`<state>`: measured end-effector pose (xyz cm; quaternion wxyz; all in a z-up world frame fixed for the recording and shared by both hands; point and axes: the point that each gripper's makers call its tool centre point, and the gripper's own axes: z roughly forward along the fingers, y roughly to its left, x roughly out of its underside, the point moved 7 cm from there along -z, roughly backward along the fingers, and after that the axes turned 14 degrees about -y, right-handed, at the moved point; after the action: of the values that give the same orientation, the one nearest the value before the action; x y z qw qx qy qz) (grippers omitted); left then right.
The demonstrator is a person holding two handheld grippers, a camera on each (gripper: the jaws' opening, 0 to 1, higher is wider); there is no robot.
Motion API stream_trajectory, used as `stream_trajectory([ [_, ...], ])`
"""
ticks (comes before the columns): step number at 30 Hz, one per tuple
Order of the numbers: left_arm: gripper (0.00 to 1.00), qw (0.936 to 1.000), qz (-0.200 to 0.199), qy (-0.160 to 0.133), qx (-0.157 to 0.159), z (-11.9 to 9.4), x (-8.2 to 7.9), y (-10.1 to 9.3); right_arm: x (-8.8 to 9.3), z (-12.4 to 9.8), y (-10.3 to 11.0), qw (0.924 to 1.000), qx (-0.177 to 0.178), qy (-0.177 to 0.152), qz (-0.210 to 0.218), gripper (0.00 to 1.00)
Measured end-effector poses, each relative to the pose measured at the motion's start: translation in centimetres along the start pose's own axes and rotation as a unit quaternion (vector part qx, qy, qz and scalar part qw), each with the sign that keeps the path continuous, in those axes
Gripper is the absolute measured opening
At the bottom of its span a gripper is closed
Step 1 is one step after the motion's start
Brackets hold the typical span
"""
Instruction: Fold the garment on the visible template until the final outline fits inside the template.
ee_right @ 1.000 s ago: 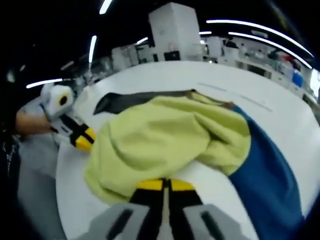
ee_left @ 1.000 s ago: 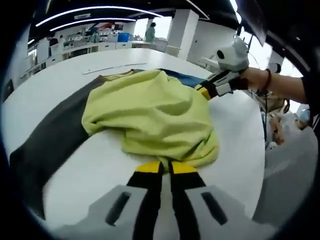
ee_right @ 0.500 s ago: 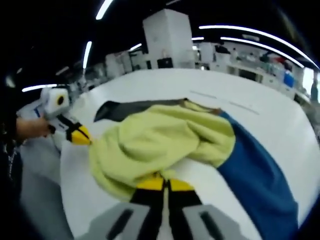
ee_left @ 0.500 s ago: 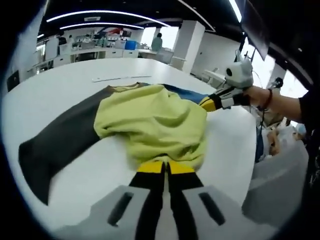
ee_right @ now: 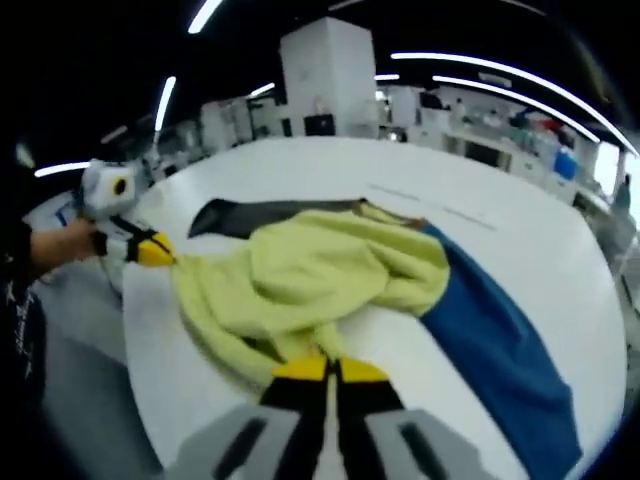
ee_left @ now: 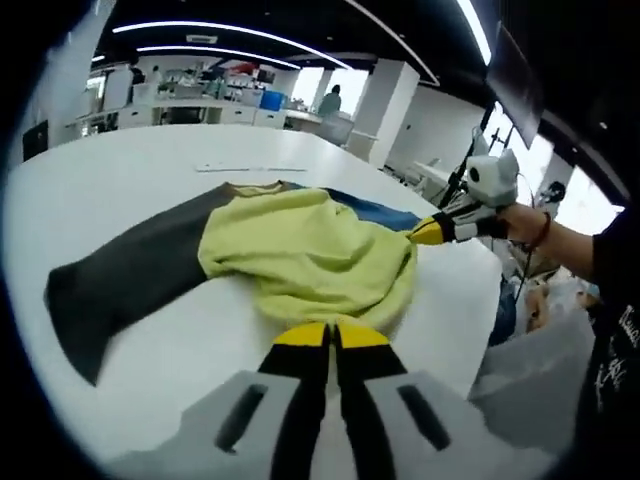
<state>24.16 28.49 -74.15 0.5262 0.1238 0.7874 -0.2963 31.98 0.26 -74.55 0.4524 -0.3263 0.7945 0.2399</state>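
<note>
Jaws of left gripper (ee_left: pixel 330 335) and right gripper (ee_right: pixel 327 368) each pinched together on the yellow-green garment's (ee_left: pixel 310 255) hem | garment bunched mid-counter (ee_left: pixel 110 170), dark sleeve (ee_left: pixel 130 275) and blue sleeve (ee_right: pixel 495 335) spread outward | template not discernible | advice: pull both corners apart evenly, keep tension low, lay flat before folding.

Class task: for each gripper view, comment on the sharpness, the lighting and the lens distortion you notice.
Left gripper view: fairly sharp; fisheye bows the white table; bright windows wash out behind the right gripper. Right gripper view: softer, slightly blurred yellow garment; ceiling strip lights curve into arcs.
</note>
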Motion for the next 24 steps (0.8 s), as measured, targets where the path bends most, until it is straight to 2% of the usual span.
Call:
stream_trajectory([
  [6,0.00,0.9999,-0.009,0.005,-0.001,-1.0,0.5,-0.4,0.8,-1.1,1.1,0.9991,0.024,0.007,0.033,0.00],
  [9,0.00,0.9999,-0.013,0.008,0.000,-1.4,0.7,-0.8,1.1,-1.7,1.9,0.9988,0.032,0.016,0.034,0.00],
  [15,0.00,0.9997,-0.020,0.014,-0.003,-2.2,1.0,-1.0,2.3,-2.7,2.9,0.9967,0.051,0.049,0.041,0.00],
  [24,0.00,0.9987,-0.025,0.039,-0.021,-3.2,2.0,-0.6,3.7,-2.8,4.4,0.9957,0.044,0.051,0.063,0.00],
])
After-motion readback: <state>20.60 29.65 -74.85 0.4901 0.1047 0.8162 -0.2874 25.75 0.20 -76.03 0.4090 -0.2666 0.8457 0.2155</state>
